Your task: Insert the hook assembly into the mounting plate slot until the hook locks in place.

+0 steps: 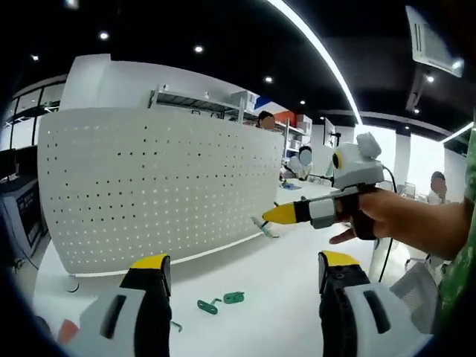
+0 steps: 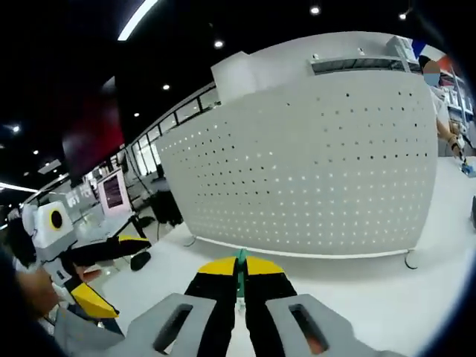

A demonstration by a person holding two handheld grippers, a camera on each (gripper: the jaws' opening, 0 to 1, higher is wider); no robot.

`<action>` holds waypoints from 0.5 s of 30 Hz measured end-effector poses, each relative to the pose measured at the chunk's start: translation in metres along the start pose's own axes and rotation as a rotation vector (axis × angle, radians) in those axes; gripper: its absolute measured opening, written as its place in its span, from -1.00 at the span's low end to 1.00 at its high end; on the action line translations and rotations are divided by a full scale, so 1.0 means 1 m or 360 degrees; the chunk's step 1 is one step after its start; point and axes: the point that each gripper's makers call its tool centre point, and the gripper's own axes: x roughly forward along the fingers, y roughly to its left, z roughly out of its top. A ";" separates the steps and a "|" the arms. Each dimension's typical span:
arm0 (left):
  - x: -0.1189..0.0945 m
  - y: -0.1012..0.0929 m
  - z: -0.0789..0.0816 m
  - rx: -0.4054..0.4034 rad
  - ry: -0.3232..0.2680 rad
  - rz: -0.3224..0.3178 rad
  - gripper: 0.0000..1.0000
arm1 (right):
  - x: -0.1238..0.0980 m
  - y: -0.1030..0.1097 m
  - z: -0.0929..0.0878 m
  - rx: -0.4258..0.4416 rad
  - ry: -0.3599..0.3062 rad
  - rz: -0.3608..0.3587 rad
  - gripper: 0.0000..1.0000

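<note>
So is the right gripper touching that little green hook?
Touching. In the right gripper view, the right gripper has its yellow-tipped jaws closed together on the green hook, whose tip pokes out between them.

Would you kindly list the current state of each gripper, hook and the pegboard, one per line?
left gripper: open, holding nothing.
right gripper: shut on a green hook, raised in front of the pegboard.
pegboard: upright on the white table, no hook mounted on the visible face.
two green hooks: lying loose on the table, in front of the pegboard.
</note>
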 end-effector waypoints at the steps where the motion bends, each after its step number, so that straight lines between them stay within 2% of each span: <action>1: 0.002 -0.001 0.001 -0.0010 -0.0001 -0.0011 0.60 | -0.001 0.001 0.001 -0.0002 -0.0003 0.0004 -0.98; 6: 0.010 -0.004 0.008 -0.0031 -0.0019 -0.0044 0.55 | -0.004 0.006 0.004 -0.0013 -0.0018 0.0016 -0.98; 8: 0.014 -0.006 0.011 -0.0035 -0.0025 -0.0062 0.50 | -0.005 0.008 0.006 -0.0018 -0.0027 0.0020 -0.98; 10: 0.019 -0.010 0.010 -0.0035 0.0010 -0.0089 0.43 | -0.006 0.010 0.008 -0.0021 -0.0032 0.0025 -0.98; 12: 0.023 -0.012 0.015 -0.0035 -0.0027 -0.0114 0.39 | -0.007 0.013 0.010 -0.0027 -0.0041 0.0032 -0.98; 15: 0.030 -0.014 0.016 -0.0062 -0.0016 -0.0134 0.34 | -0.010 0.017 0.014 -0.0033 -0.0056 0.0041 -0.98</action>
